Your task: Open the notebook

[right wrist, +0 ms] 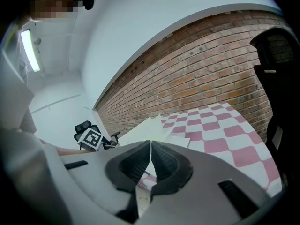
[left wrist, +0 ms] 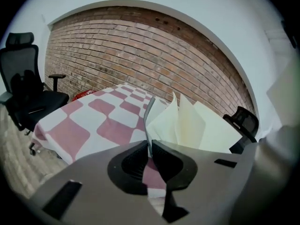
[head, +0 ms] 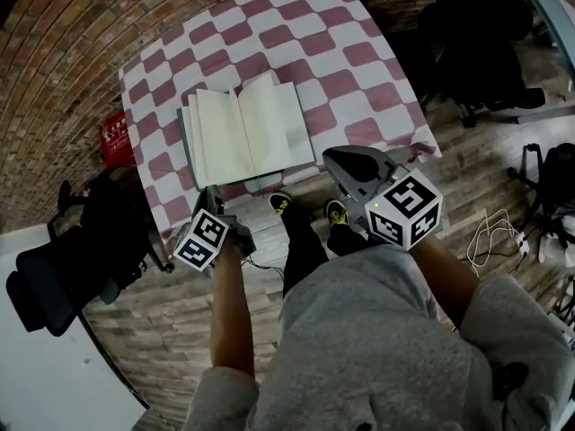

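Observation:
The notebook (head: 243, 133) lies open and flat on the pink-and-white checked tablecloth (head: 350, 57), cream pages up, a few leaves standing loose (left wrist: 187, 121). My left gripper (head: 214, 193) hangs just off the table's near edge, below the notebook's left corner, jaws shut with nothing between them (left wrist: 150, 146). My right gripper (head: 331, 158) sits at the near edge to the right of the notebook, also shut and empty (right wrist: 150, 144). In the right gripper view the notebook (right wrist: 145, 128) lies beyond the tips, apart from them.
A black office chair (head: 45, 277) stands at the left and a red object (head: 115, 139) by the table's left side. More dark chairs (head: 476, 43) are at the upper right. Cables (head: 494, 232) lie on the wooden floor. A brick wall (left wrist: 140, 55) is behind the table.

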Demonstrator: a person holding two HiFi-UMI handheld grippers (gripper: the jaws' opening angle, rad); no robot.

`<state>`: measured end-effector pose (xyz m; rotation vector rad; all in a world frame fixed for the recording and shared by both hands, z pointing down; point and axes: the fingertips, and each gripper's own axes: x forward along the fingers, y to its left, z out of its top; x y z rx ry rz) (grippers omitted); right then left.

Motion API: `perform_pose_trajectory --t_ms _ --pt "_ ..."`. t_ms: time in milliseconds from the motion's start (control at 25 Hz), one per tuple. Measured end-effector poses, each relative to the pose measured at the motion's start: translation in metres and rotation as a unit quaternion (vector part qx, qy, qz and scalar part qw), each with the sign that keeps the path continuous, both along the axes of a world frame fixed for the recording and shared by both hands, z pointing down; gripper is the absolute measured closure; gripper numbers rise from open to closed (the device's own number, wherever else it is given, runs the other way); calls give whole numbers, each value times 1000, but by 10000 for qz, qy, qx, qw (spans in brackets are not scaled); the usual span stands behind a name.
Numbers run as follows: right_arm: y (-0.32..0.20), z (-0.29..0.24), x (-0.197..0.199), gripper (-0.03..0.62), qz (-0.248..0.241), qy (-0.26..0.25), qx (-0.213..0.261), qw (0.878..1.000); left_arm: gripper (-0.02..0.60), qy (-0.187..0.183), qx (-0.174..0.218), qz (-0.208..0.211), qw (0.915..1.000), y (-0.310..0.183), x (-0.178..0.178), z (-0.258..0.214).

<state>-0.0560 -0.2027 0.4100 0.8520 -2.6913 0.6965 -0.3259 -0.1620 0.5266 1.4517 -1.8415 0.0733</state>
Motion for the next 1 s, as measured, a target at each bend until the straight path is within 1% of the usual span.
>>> perform_pose_trajectory --t_ms 80,120,160,240,280,320,400,520,720,1000 --pt "-1 1 -2 565 -7 21 -9 10000 550 -138 -258 -4 9996 1 -6 11" --pt "-2 1 -3 565 -6 27 -16 10000 535 -270 -430 -12 9987 3 -10 17" --pt "-3 2 -5 565 -2 31 -23 10000 501 -454 -632 -22 9970 5 -15 22" --pt "-4 2 -6 565 6 43 -33 10000 409 -862 -1038 9 9909 11 -25 31" --pt "-4 2 -7 565 10 51 -37 10000 381 -1019 -1213 58 9873 14 -29 35" --pt "-5 3 -8 565 12 58 -43 10000 357 -1121 -1368 113 9842 17 -33 39" --pt "-5 4 -9 565 17 66 -62 10000 325 -1155 -1581 179 9805 26 -37 47" --pt "-5 6 -11 565 11 72 -84 9999 288 -971 -1562 154 9828 35 -37 54" --pt "-5 5 -16 565 -6 68 -81 9999 287 -761 -1289 206 9885 31 -28 51" --pt "-4 1 -15 565 -8 64 -19 10000 287 -702 -1076 352 9911 24 -17 42"
